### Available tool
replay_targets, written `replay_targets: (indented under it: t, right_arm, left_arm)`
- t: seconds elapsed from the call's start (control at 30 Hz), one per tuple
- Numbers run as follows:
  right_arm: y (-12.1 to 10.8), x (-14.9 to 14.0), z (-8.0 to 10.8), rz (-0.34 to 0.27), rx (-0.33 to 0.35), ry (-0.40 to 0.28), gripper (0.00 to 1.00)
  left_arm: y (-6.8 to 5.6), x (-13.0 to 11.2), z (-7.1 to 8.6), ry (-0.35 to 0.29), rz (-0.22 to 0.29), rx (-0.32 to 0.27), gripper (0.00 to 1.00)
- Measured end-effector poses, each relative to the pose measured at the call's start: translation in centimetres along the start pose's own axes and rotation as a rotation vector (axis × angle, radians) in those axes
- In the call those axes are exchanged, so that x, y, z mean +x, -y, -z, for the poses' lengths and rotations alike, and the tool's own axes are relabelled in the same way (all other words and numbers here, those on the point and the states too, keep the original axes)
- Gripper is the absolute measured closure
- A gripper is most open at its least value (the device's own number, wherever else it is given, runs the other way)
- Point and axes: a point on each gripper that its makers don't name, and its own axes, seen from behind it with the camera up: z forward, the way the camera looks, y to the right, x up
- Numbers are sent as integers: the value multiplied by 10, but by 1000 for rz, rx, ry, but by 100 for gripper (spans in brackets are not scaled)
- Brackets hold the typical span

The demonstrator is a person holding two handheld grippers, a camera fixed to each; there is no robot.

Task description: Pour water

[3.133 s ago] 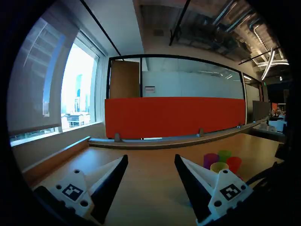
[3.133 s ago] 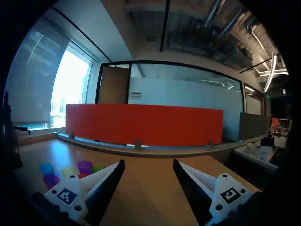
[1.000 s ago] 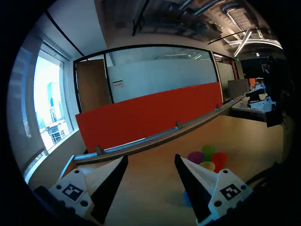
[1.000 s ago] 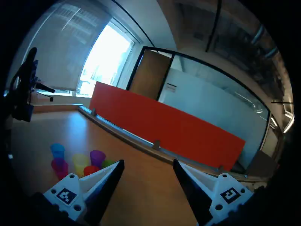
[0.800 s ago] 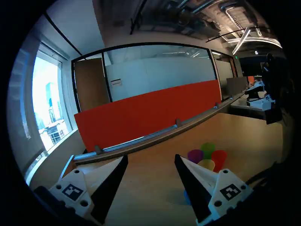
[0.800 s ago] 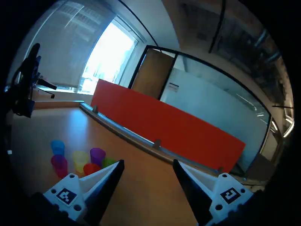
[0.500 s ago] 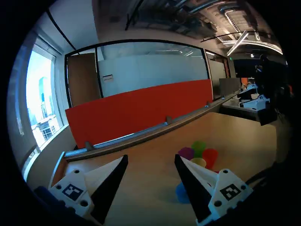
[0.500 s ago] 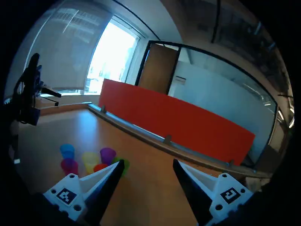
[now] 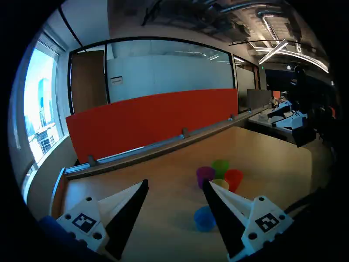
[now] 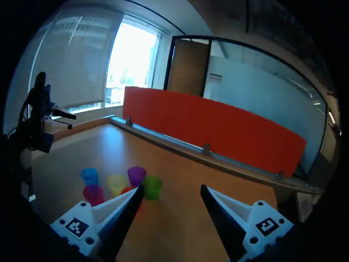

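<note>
Cups cluster on the tabletop, at one o'clock from the left claw and ten o'clock from the right claw. Both claws gape, empty; the left seems nearer.

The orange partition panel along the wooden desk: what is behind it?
Behind the orange partition panel rise a glass wall and a brown wooden door; the panel covers their lower parts.

six coloured plastic cups
</note>
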Motion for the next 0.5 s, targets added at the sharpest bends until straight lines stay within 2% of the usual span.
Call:
replay_targets:
  t: [0.2,0.5]
  right_arm:
    - [4,-4,1,-23,42,49,0]
    - [1,-9,2,-10,70,101,0]
  left_arm:
    - [-8,-7,-3,50,12,-61,8]
    - [-12,-15,-5,94,-5,-104,8]
